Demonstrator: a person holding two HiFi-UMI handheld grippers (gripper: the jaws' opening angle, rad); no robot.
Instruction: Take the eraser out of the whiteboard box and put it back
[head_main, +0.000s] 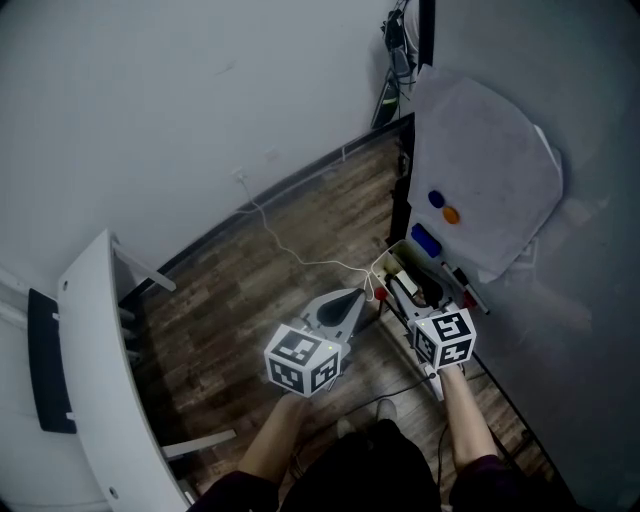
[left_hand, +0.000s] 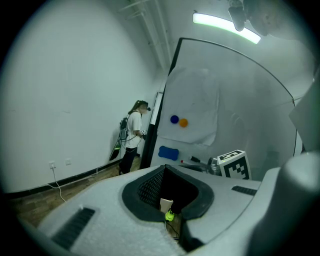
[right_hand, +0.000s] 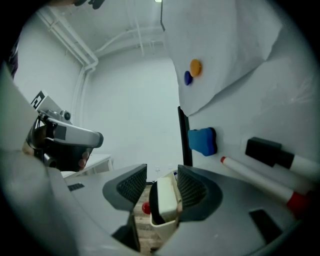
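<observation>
We see the whiteboard (head_main: 590, 300) carrying a blue pad (right_hand: 202, 141), two round magnets (right_hand: 195, 67) and two markers (right_hand: 260, 179); its cream box (right_hand: 162, 228) holds the pale eraser (right_hand: 165, 197). A white cable (head_main: 290, 251) trails across the wooden floor (head_main: 250, 290).

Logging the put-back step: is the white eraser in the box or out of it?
In: the eraser sits inside the cream box, between the right gripper's open jaws.

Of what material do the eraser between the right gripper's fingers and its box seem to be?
Eraser: smooth cream plastic back, faintly glossy; the dark layer on its side looks like felt. Box: likely moulded cream plastic, by its thin, smooth rim.
</observation>
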